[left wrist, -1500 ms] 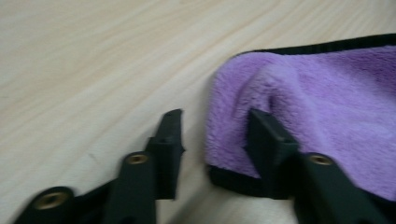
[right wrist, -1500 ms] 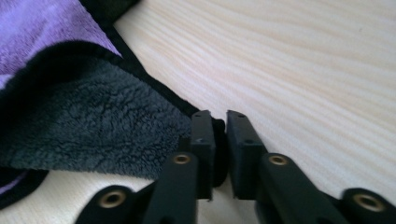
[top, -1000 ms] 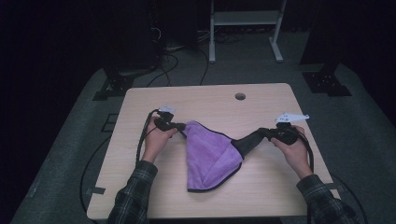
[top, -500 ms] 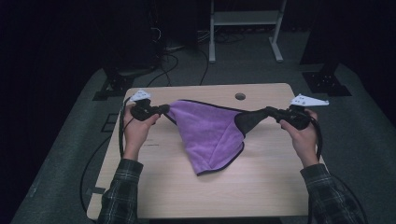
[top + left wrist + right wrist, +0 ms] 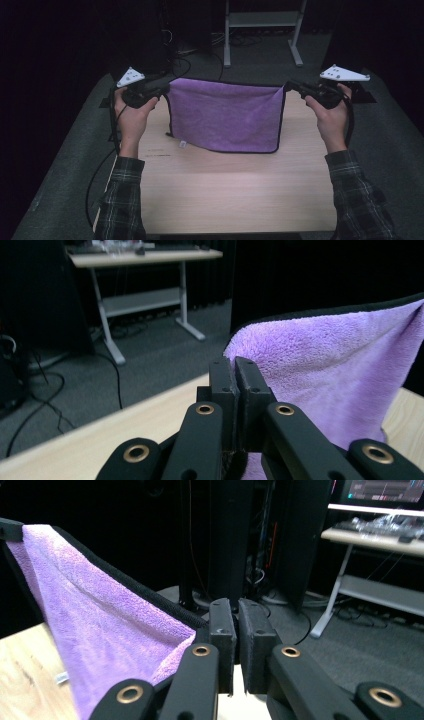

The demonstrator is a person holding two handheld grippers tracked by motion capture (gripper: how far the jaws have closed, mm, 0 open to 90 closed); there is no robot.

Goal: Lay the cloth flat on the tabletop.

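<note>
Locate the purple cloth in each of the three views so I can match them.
High view: purple cloth hangs spread at centre, above the table.
Left gripper view: right half, a corner pinched in the fingers.
Right gripper view: left side, running from the fingers.
Shared landmark: its black edge trim.

Wooden table (image 5: 225, 200), white-framed desk (image 5: 145, 260), floor cables (image 5: 45, 385), monitor (image 5: 385, 490).
</note>
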